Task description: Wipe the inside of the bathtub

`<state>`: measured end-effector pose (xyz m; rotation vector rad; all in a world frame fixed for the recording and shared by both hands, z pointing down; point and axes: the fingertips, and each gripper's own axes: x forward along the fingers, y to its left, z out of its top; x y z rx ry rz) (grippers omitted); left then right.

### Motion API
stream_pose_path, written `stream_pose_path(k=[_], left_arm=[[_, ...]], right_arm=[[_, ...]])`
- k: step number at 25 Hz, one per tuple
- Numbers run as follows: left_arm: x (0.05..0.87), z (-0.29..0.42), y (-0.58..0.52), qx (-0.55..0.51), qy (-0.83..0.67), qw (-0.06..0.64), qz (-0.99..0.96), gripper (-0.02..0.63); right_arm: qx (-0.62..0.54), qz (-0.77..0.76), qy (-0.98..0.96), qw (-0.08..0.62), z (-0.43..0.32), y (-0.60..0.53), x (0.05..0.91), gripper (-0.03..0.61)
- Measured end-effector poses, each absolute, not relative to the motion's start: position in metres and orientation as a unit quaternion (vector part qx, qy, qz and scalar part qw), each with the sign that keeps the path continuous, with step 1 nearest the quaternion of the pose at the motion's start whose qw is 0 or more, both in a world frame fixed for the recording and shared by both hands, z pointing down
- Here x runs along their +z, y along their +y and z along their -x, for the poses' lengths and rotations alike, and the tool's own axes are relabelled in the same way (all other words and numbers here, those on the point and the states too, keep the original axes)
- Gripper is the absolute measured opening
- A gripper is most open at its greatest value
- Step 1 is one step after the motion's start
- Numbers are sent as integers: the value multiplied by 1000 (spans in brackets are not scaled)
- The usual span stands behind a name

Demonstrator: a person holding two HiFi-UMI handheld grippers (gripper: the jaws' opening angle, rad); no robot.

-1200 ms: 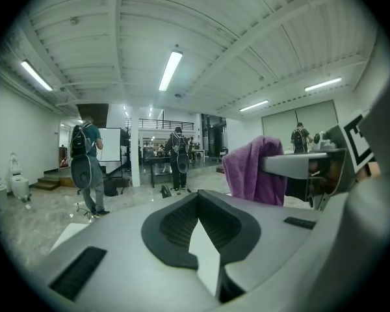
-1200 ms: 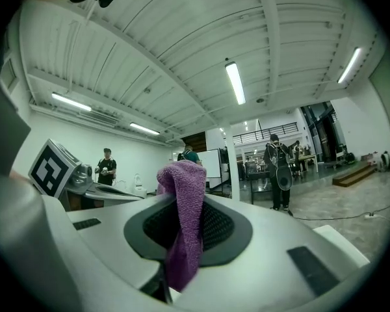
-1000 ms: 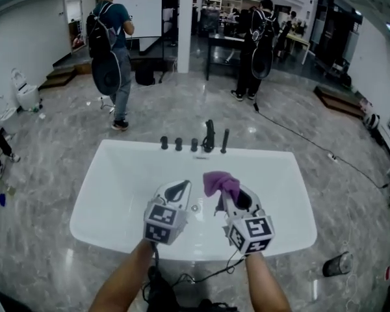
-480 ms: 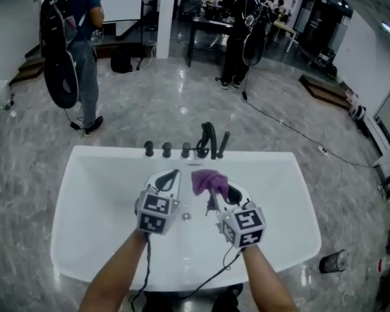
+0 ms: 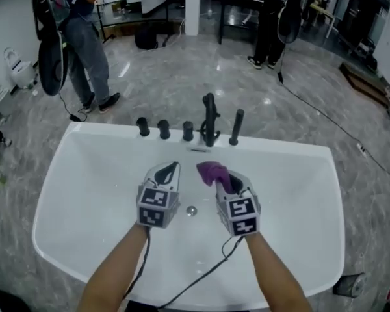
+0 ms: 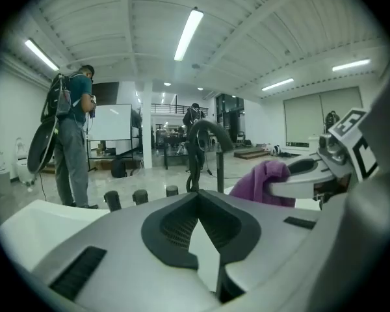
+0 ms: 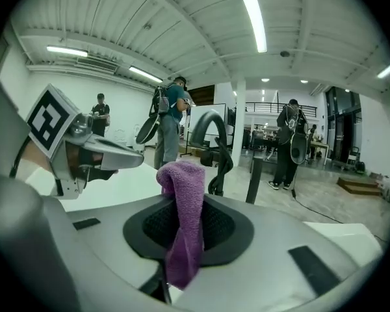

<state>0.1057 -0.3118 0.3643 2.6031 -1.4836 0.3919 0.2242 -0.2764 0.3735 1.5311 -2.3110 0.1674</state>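
The white bathtub [image 5: 84, 168] fills the lower head view, its drain [image 5: 191, 210] between my two grippers. My right gripper [image 5: 224, 177] is shut on a purple cloth [image 5: 214, 171], held above the tub's middle; in the right gripper view the purple cloth [image 7: 184, 207] hangs folded between the jaws. My left gripper [image 5: 167, 171] hovers beside it, shut with nothing in it; the left gripper view shows its jaws meeting at the tip [image 6: 196, 197], with the purple cloth [image 6: 263, 182] to the right.
A black faucet [image 5: 209, 119], a hand-shower post [image 5: 236, 127] and black knobs [image 5: 164, 129] line the tub's far rim. A person with a backpack [image 5: 78, 31] stands at the far left, another [image 5: 273, 18] further back. A cable [image 5: 325, 119] crosses the marble floor at right.
The head view has tilted down and come closer over the tub. Both grippers have moved forward above the tub's inside, the cloth still held in the right one.
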Motion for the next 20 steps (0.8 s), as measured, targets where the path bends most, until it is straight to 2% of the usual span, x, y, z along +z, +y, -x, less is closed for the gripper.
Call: stream_pose_path(k=[12,20], left_arm=[[545,-65,-401,196,-460,62,-864,8],[579,-13,-426,178,-479,84,-855,6]], right_arm=[[85,-582,-786,192,-169,-408,563,74],[80,-564,-806,159,-83,-461,591,72]])
